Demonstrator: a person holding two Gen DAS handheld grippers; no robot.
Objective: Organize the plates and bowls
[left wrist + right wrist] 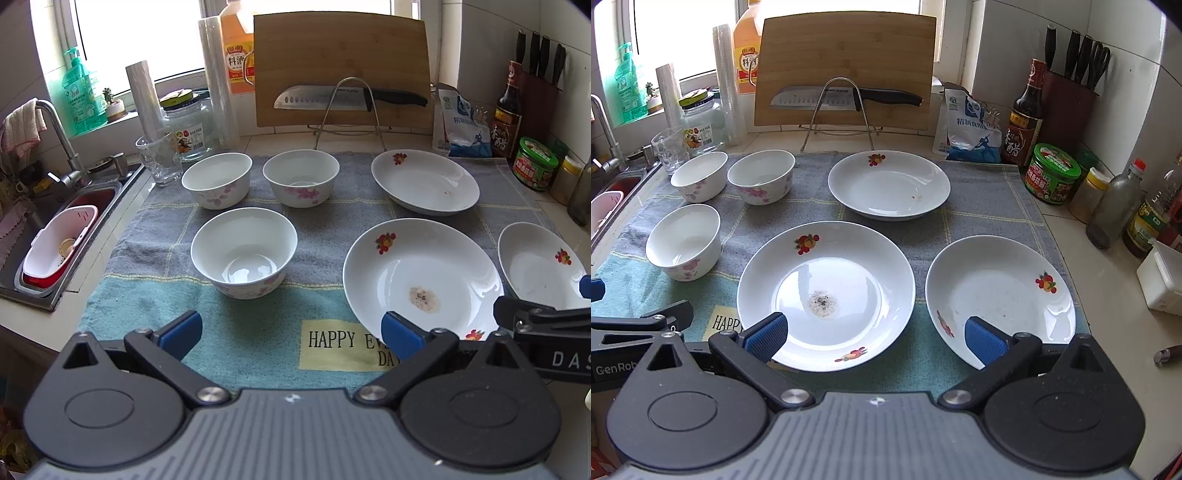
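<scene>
Three white bowls with pink flowers stand on the towel [236,332]: a near bowl [243,251] [685,242], a far-left bowl [217,180] [700,175] and a far-middle bowl [301,177] [761,176]. Three white fruit-print plates lie to the right: a near plate with crumbs [423,275] [827,291], a far plate [424,181] [889,184] and a right plate [541,264] [999,295]. My left gripper [291,334] is open and empty above the towel's near edge. My right gripper [875,338] is open and empty over the gap between the near and right plates.
A sink [55,236] with a red-and-white basket lies left. A glass [159,158], a jar [188,125], a cutting board [343,66] and a knife on a rack stand behind. Sauce bottles [1027,114], a knife block [1067,107] and jars line the right wall.
</scene>
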